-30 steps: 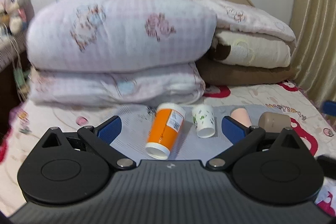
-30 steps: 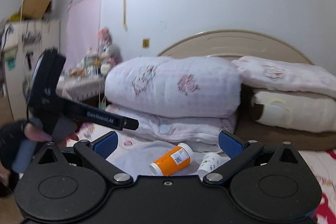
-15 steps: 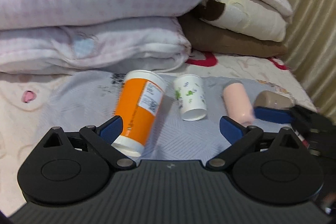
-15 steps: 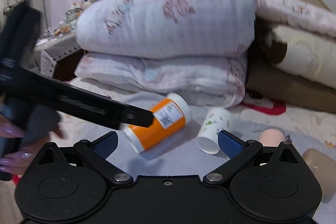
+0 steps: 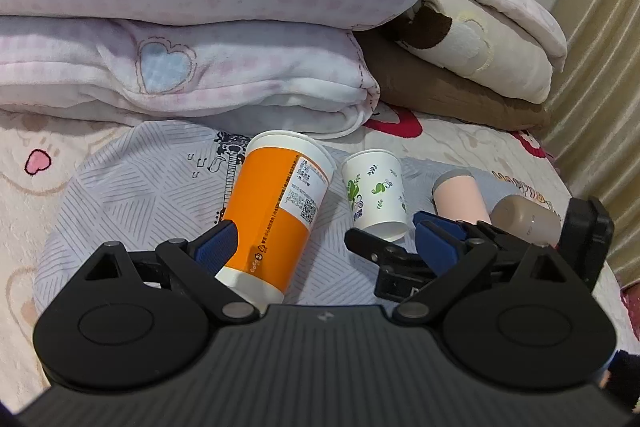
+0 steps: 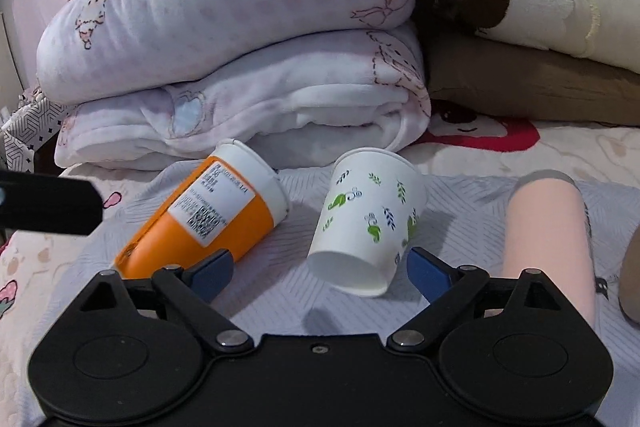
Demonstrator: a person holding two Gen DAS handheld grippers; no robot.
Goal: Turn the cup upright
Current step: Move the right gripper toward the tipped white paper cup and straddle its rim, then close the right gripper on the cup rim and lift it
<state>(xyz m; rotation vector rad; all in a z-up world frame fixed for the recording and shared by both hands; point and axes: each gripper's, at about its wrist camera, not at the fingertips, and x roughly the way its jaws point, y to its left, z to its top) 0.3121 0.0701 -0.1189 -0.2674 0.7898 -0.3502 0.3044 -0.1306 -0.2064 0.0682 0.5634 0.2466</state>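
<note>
Here the orange cup point(image 5: 276, 215) lies on its side mid-bed, rim toward the blankets point(image 5: 180, 39), base between the left tool's point(image 5: 326, 243) spread fingers; the right tool point(image 6: 320, 269), equally spread, alone shows the leaf-print cup's point(image 6: 368, 219) near end.

4 cups lying on their sides on the grey mat point(image 5: 132, 195): 1 orange cup point(image 5: 276, 211), 1 white leaf-print cup point(image 5: 376, 195), 1 pink cup point(image 5: 460, 195), 1 brown cup point(image 5: 524, 219). 2 tools: left tool point(image 5: 326, 243), right tool point(image 6: 320, 269). 1 mat. 2 pink-white folded quilts point(image 6: 248, 39) stacked. Beside them 3 more folded blankets point(image 5: 472, 67): 1 pink, 1 cream, 1 brown. 1 curtain point(image 5: 600, 75).
</note>
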